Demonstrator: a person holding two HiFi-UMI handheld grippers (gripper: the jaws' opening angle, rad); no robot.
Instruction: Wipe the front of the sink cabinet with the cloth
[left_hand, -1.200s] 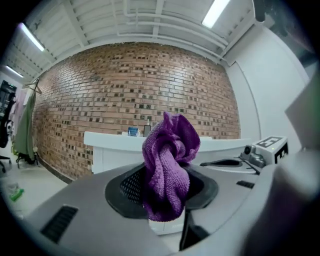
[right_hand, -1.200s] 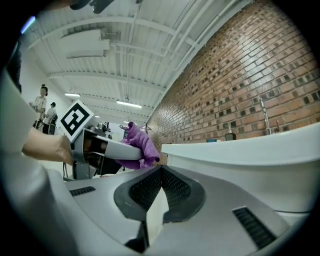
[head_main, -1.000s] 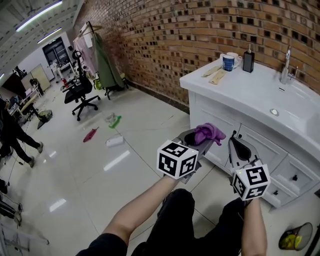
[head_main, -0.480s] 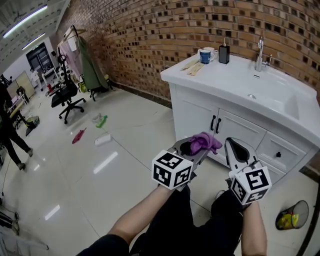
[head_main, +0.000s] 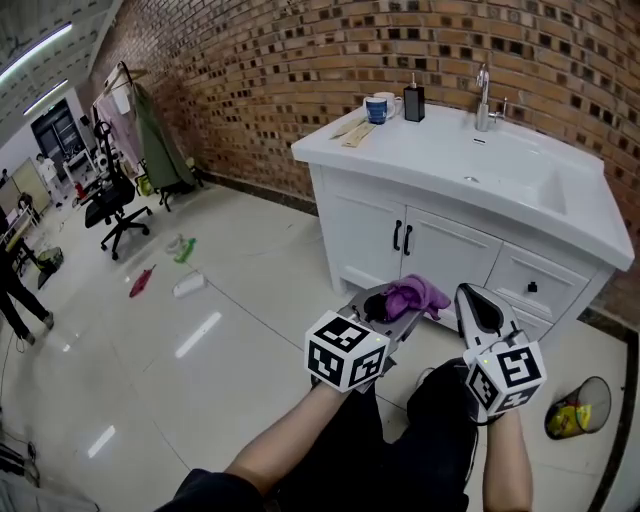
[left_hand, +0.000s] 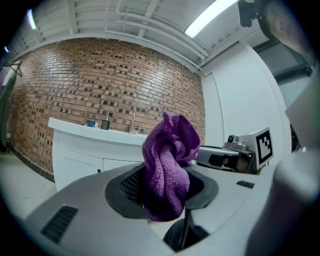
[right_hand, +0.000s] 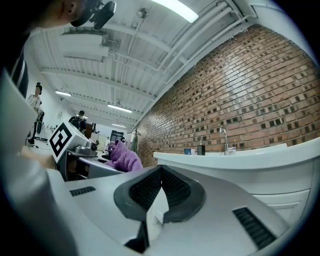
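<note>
Cloth first, from the head view: a bunched purple cloth (head_main: 418, 296) is pinched in the left gripper (head_main: 392, 304) and spills from the jaw tips toward the right gripper (head_main: 478, 308), which sits just beside it. The white sink cabinet (head_main: 440, 250) stands ahead of both grippers and apart from them, with bare floor between. Its front runs across the picture from upper left to lower right. The two doors with black handles (head_main: 402, 237) lie straight beyond the cloth, so the left gripper is the one lined up to reach them, and the right gripper faces the drawer (head_main: 528, 288) end. A faucet (head_main: 484, 95) and mugs (head_main: 377, 108) stand on the top.

The left gripper view shows the jaws closed on the cloth, which stands up in a twisted wad, with the cabinet front beyond it to the left. The wide lens makes the gap hard to judge, but the cloth appears not to touch the cabinet.

In the right gripper view the jaws meet with nothing between them.

A second ago the cabinet sat off to the right and was seen at a slant. Now it lies more squarely ahead, with both doors fully in sight. The grip on the cloth is unchanged. No wiping has begun, and the next move is probably a forward reach to press the wad against a door.
</note>
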